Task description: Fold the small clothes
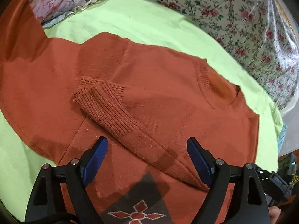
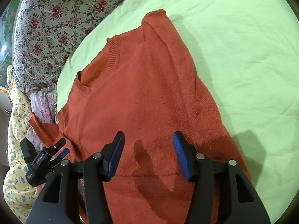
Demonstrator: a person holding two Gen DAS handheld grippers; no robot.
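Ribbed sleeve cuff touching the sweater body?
Touching. Left wrist view shows the ribbed cuff folded flat onto the sweater chest, no gap beneath.

Black claw [image 1: 147,149], blue pads [image 1: 97,156], silver screws [image 1: 74,161]

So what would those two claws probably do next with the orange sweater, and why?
Probably the left gripper dips and pinches the sleeve lying between its open fingers. The sweater is only half folded, and the right gripper hovers open over it.

My claws' pads [image 1: 97,158] are blue. The sweater [image 1: 158,97] is rust orange, on a lime green sheet [image 2: 233,46]. The cloth [image 2: 52,18] behind has red roses.
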